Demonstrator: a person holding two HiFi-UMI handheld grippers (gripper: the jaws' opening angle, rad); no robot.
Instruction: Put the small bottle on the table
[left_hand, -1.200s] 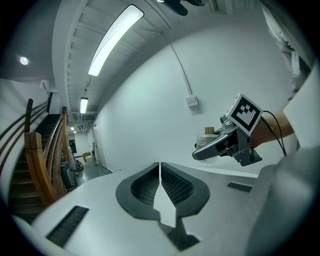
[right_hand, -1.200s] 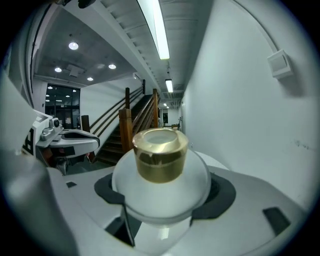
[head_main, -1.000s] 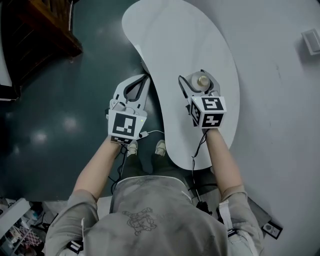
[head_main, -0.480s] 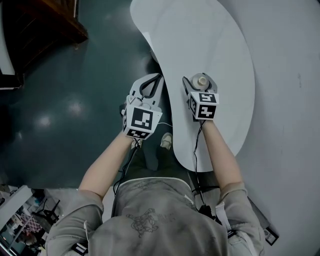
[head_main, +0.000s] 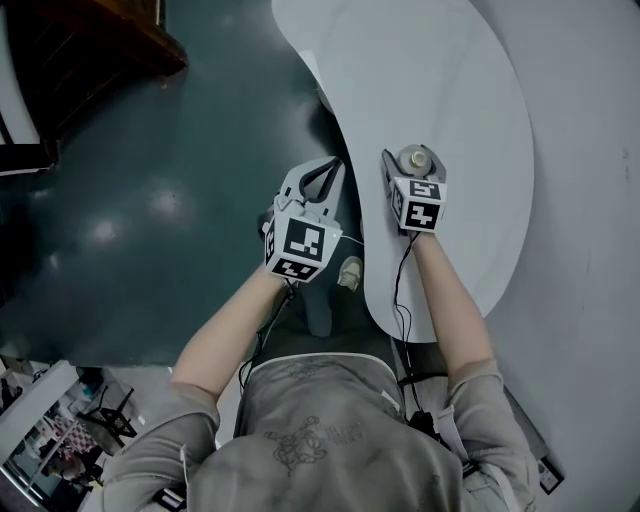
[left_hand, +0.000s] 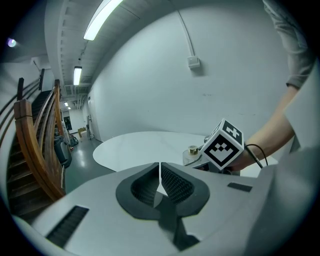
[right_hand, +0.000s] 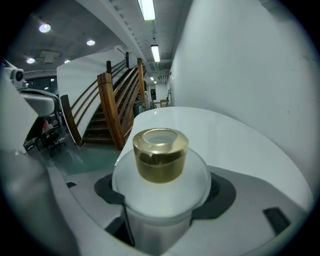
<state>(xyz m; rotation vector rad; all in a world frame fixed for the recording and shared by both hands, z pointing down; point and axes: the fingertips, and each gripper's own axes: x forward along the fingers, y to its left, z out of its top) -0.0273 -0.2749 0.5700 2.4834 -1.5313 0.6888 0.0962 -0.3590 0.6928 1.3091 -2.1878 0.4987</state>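
A small frosted white bottle (right_hand: 160, 187) with a gold cap (right_hand: 160, 152) stands upright between the jaws of my right gripper (right_hand: 160, 210), which is shut on it. In the head view the bottle (head_main: 412, 159) is over the near left part of the white curved table (head_main: 450, 90), held by the right gripper (head_main: 410, 165). My left gripper (head_main: 322, 180) hangs beside the table's left edge over the floor, jaws shut with nothing between them (left_hand: 160, 181). From the left gripper view the bottle (left_hand: 192, 154) shows beside the right gripper's marker cube (left_hand: 224, 145).
A wooden staircase (right_hand: 117, 107) rises to the left of the table. The floor (head_main: 180, 180) is dark green and glossy. A white wall (head_main: 590, 200) runs along the table's right side. Clutter sits at the lower left (head_main: 50, 430).
Both grippers have shifted to the right in the head view and a little further from me. The right gripper still holds the bottle.
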